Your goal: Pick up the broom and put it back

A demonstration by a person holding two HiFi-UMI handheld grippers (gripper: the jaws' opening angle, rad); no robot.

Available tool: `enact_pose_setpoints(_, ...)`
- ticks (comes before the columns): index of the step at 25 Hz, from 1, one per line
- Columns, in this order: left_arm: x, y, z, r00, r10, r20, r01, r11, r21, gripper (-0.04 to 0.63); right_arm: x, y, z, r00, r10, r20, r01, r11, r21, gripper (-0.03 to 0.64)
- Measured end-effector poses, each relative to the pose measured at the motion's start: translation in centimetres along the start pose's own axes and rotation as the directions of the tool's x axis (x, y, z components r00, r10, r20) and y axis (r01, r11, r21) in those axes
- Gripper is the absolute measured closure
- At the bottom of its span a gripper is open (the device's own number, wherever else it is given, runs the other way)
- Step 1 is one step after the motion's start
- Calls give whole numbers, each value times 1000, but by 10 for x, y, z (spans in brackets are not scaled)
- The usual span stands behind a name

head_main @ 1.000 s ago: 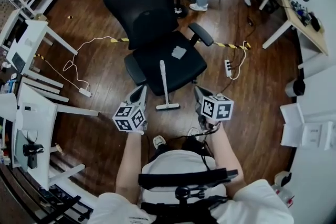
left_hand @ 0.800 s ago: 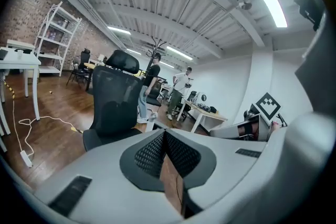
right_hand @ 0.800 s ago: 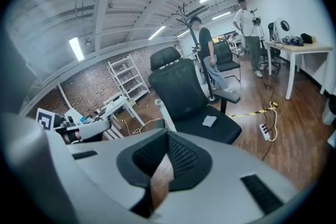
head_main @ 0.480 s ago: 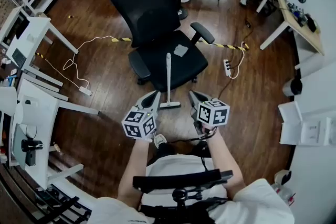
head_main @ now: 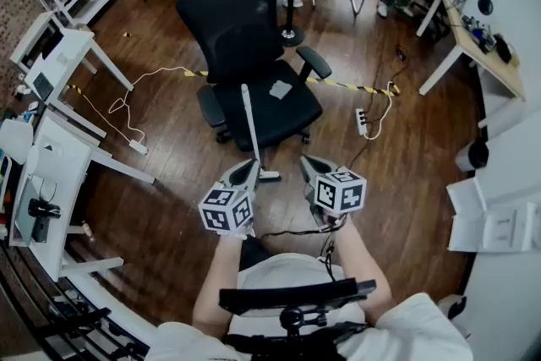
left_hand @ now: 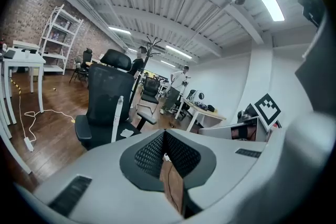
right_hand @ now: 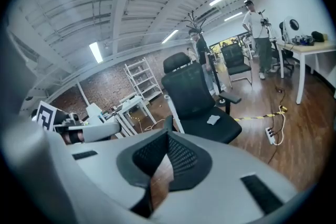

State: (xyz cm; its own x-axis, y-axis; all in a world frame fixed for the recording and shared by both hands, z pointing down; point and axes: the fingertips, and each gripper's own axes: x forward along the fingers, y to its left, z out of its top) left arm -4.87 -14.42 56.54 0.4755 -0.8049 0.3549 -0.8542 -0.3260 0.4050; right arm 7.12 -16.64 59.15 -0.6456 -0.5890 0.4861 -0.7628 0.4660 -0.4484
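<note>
Broom (head_main: 248, 116): on its head on the floor (head_main: 169, 207), right at the front of the chair (head_main: 245, 30). The handle leans back over the seat edge. My guess is the seat is what props it, so it needs no hand for now.
Left gripper (head_main: 251, 166): fingers shut flat together with nothing between them. My own view shows the mesh pads meeting and the broom ahead, left of the tips.
Right gripper (head_main: 306, 161): the same, fingers closed and empty. In its view the handle rises just past the tips, against the chair.
Why both low and forward: the 2 grippers sit on either side of the broom's line and point toward it and slightly down. I take that as lining up on the handle.
Why closed matters: shut fingers cannot take the handle, so 1 pair must open before it goes in.
Contact: none that I can see. From the head view my left tips sit close by the broom head, but the gripper views show the broom out ahead.
Step, as I judge it: approach, with the pick not yet made.
Risk: the handle only leans, so a knock could slide it off the seat.
Clutter: a grey scrap (head_main: 281, 89) lies on the seat beside the handle. I leave it.
Put-back spot: I cannot tell from here.
</note>
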Motion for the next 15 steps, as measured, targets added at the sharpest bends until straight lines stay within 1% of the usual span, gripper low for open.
enact_pose_setpoints(4,-5,-56,-20,998,59,19,-59,998,13,595,-55,-22,-13,999,42,13,-41,999,-16,603)
enact_pose_setpoints(8,-20,-101,-41,992,119,39,-119,993,8,595,-99,-34,-33,994,106,7,-106,994,-27,603)
enact_pose_setpoints(12,-31,-135,-54,991,124,47,-125,992,7,595,-136,-39,-36,994,105,14,-104,993,-56,604)
enact_pose_setpoints(15,-40,-143,-57,992,121,45,-122,992,18,595,-152,-38,-40,995,100,29,-98,994,-44,604)
